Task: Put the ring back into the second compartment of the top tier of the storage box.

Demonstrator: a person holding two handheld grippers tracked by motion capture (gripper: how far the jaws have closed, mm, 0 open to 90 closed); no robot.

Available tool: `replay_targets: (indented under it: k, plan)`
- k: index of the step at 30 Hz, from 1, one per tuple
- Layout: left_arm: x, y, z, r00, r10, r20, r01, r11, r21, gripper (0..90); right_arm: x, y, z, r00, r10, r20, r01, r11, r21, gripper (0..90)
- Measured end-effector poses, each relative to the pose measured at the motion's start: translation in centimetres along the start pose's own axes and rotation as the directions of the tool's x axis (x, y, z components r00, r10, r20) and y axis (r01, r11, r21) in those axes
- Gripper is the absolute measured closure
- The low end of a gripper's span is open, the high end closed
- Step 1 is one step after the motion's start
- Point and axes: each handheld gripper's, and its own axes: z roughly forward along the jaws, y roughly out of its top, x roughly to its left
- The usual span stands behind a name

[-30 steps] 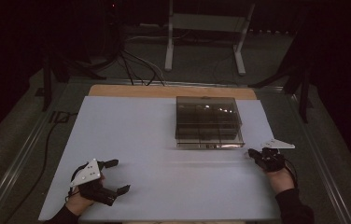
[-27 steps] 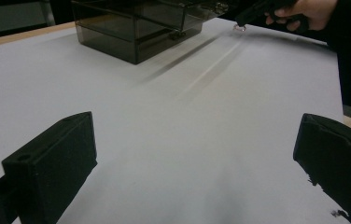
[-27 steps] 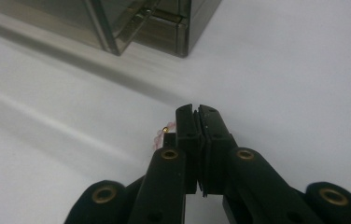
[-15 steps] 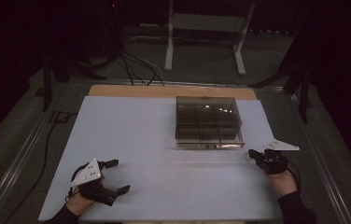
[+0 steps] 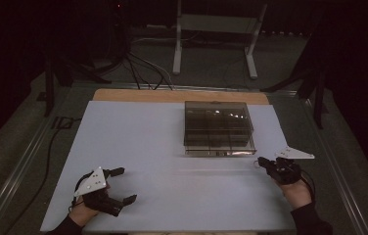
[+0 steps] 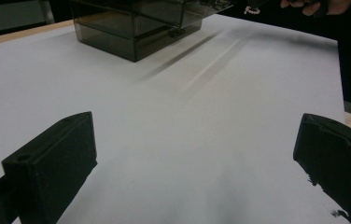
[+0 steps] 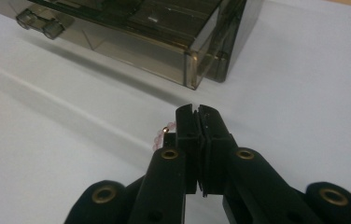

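A broad white surface [image 5: 172, 147] is seen from the high view, laid over a wooden board whose far edge shows as a tan strip. On its far right part stands a smoky, see-through plastic organiser box [image 5: 218, 128], rectangular, with its lid closed and inner partitions dimly visible through the top; what lies in the compartments cannot be told. In the right gripper view a small latch can be made out on the front wall of the box, and one of its corners stands just beyond the jaw tips.

The left gripper [image 5: 118, 185] is held low over the near left part of the surface, its jaws spread wide apart with nothing between them, well away from the box.

The right gripper [image 5: 262, 162] is held near the front right corner of the box, close to the right edge of the surface, its jaws pressed together. A beaded bracelet [image 7: 160, 135] is pinched between them: a few small pale pink beads and one gold bead stick out at the left side of the jaws in the right gripper view, with the rest hidden behind the jaws. Nothing stands between the bracelet and the box.
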Motion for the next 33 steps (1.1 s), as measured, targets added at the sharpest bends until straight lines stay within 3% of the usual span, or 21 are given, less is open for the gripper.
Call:
replay_targets:
  k: [18,33]
  plan:
    - [0.0,0.0,0.0,1.0,0.0,-0.001,0.0,1.0,-0.001,0.7,1.4,0.9,-0.6,0.9994,-0.02,-0.03,0.019,1.0,-0.013,87.8]
    - [0.0,0.0,0.0,1.0,0.0,0.002,0.0,1.0,-0.001,0.7,2.2,2.9,-1.4,0.9981,-0.044,-0.043,0.042,0.998,-0.044,87.8]
